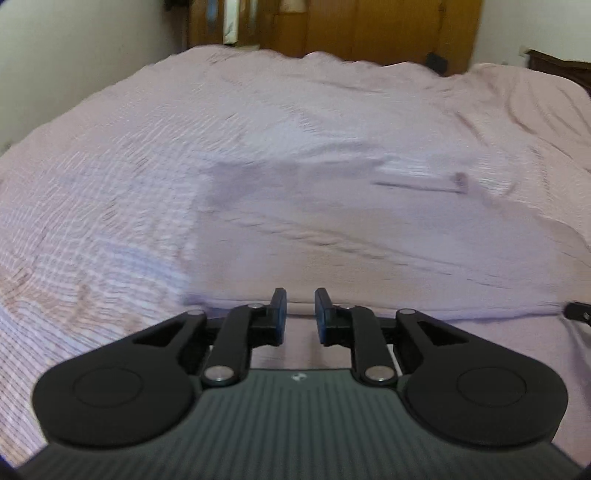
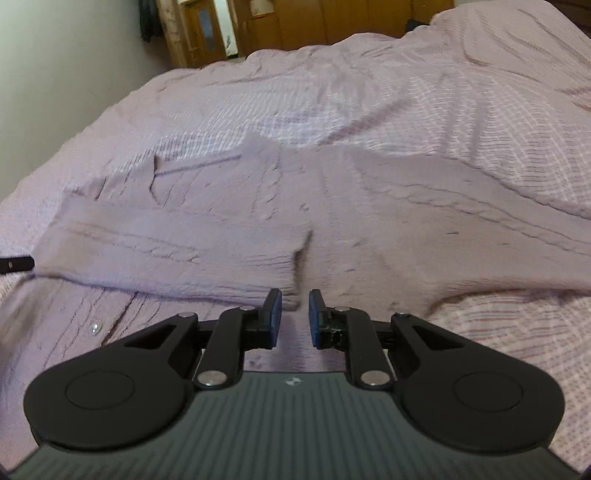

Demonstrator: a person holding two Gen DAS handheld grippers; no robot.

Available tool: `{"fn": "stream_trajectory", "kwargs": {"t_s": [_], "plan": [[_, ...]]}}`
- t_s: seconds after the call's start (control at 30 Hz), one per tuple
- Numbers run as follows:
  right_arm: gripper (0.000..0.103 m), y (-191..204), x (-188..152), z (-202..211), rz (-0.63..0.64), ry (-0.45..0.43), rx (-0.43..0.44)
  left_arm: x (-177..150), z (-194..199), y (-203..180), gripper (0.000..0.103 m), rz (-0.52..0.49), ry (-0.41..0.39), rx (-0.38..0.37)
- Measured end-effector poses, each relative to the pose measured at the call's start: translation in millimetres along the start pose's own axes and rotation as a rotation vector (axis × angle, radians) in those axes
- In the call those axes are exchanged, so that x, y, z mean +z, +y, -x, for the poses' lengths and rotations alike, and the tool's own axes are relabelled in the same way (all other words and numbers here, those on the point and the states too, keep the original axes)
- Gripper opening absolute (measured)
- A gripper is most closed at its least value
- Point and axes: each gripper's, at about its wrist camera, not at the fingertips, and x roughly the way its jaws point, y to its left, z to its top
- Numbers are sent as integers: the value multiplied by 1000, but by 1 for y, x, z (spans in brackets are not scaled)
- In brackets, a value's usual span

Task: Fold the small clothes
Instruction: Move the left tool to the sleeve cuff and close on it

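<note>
A mauve cable-knit cardigan (image 2: 369, 206) lies flat on the bed, one sleeve (image 2: 166, 243) folded across its body and a small button (image 2: 95, 328) near its front edge. My right gripper (image 2: 294, 295) hovers over the sleeve's cuff end, open by a narrow gap with only cloth showing beyond it. In the blurred left wrist view the cardigan (image 1: 332, 229) spreads ahead and to the right. My left gripper (image 1: 300, 295) sits at the garment's near edge, narrowly open with nothing between the pads. The other gripper's black tip shows at each view's edge (image 1: 578, 310) (image 2: 14, 264).
The bed is covered by a pink checked sheet (image 1: 92, 184), rumpled toward the far right (image 2: 498, 92). A wooden wardrobe (image 1: 369, 26) stands past the far edge. A pale wall (image 1: 74, 37) runs along the left, and a dark headboard (image 1: 561, 66) is at the right.
</note>
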Motion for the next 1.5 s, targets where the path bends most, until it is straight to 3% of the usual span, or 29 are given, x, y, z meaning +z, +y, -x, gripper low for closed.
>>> {"fn": "stream_trajectory", "kwargs": {"t_s": [0.03, 0.1, 0.17, 0.27, 0.37, 0.53, 0.63, 0.8, 1.03, 1.2, 1.27, 1.33, 1.43, 1.5], "plan": [[23, -5, 0, 6, -9, -9, 1, 0, 3, -12, 18, -13, -3, -8], [41, -19, -1, 21, -18, -35, -9, 1, 10, -47, 23, -31, 2, -55], [52, -37, -7, 37, -17, -64, -26, 3, 12, -82, 28, -53, 15, -94], [53, -76, -21, 62, -38, -77, -67, 3, 17, -141, 30, -124, 11, -139], [53, -123, -31, 88, -113, -96, -105, 0, 14, -199, 42, -173, 33, -186], [56, -214, -47, 126, -192, -130, -220, -8, 0, -308, 43, -298, 102, -283], [56, -268, -55, 142, -251, -142, -267, -14, -5, -377, 58, -347, 106, -322], [56, -335, -68, 160, -360, -183, -343, -28, -8, -483, 59, -411, 109, -368], [57, -389, -69, 157, -269, -177, -471, -49, -15, -615, 59, -497, 107, -450], [57, -421, -78, 147, -350, -196, -396, -60, -39, -689, 59, -538, 138, -488], [57, -430, -78, 133, -388, -196, -400, -68, -51, -712, 59, -587, 146, -456], [53, -428, -77, 119, -389, -168, -423, -74, -65, -726, 60, -600, 141, -408], [54, -438, -78, 113, -400, -197, -353, -71, -78, -729, 63, -594, 138, -391], [54, -442, -79, 112, -403, -216, -316, -72, -79, -738, 62, -646, 133, -382]]}}
